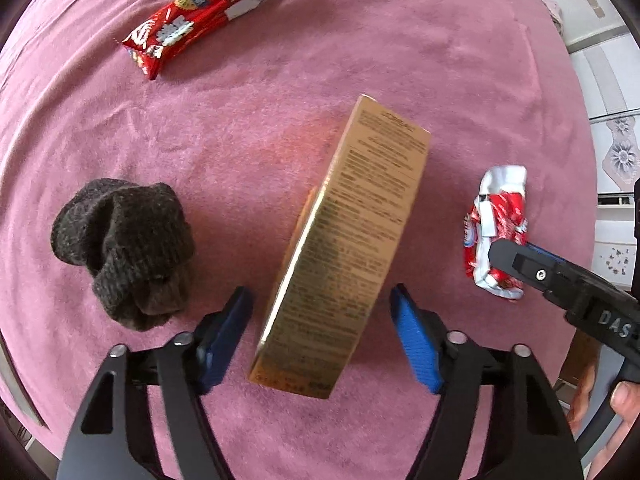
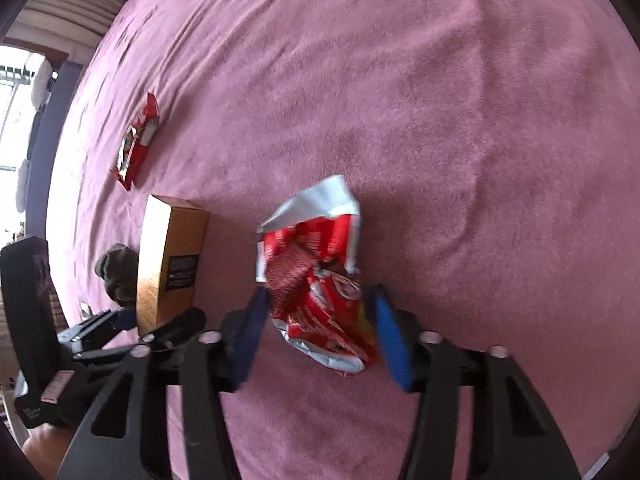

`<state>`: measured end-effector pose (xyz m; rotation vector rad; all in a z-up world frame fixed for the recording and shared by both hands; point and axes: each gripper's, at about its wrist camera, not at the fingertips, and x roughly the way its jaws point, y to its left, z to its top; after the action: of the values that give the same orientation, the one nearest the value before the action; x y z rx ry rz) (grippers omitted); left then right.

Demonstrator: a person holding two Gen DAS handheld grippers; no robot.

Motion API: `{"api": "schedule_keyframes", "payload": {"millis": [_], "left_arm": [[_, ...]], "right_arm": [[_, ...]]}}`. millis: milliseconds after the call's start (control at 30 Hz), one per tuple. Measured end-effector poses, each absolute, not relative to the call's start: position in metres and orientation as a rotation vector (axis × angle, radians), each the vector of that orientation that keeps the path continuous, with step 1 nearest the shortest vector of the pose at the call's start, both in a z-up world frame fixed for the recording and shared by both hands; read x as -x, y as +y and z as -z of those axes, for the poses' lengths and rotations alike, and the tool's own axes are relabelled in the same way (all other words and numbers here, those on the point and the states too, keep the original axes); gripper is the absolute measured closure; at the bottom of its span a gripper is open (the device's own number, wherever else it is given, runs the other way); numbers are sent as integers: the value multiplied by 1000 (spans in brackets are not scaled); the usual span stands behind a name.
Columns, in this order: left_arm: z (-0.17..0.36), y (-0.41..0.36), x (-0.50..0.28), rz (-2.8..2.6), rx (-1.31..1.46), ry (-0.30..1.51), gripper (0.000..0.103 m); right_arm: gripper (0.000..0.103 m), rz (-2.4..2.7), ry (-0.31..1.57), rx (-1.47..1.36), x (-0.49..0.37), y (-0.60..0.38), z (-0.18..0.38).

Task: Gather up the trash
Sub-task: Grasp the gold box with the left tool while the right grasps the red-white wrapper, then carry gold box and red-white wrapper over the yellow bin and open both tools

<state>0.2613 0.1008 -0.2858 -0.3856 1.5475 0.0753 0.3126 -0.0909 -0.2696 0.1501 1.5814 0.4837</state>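
Left tongs (image 1: pixel 322 312) straddle the gold box (image 1: pixel 344 248) lengthwise without touching; right tongs (image 2: pixel 318 320) flank the crumpled wrapper (image 2: pixel 320 280).

Gold box (image 1: pixel 344 248) lies between dark sock (image 1: pixel 124 252) and crumpled wrapper (image 1: pixel 496 232); gaps both sides.

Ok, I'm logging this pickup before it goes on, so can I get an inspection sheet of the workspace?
Surface: pink plush cover, wrinkled.
Job's things: gold box lying flat; crumpled red wrapper; red snack pack farther off.
Clutter: dark knitted sock beside the box.
Grippers: left tool straddles the box, pads not touching; right tool straddles the crumpled wrapper, contact unclear.
Cables: nothing seen.
Surroundings: a window at the edge of the right wrist view; white cabinet.
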Motion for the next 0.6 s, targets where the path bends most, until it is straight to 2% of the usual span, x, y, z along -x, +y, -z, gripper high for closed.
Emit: {"api": "schedule_keyframes", "payload": {"millis": [33,100,167,600], "left_arm": [[285,104,-260,-78,386,1545,40],[283,110,-257,-91,371,1541,54],[282,115,-253,-94,357,1538,57],[258,78,-202,-14,410,1539,61]], "right_arm": [[60,-482,1579,-149,-312,-91,270],[65,-481,1580,-146,-311,-93,270],[67,-480,1582,-160,-308,-95,269],[68,-483,1564,-188,-243,-146,234]]}}
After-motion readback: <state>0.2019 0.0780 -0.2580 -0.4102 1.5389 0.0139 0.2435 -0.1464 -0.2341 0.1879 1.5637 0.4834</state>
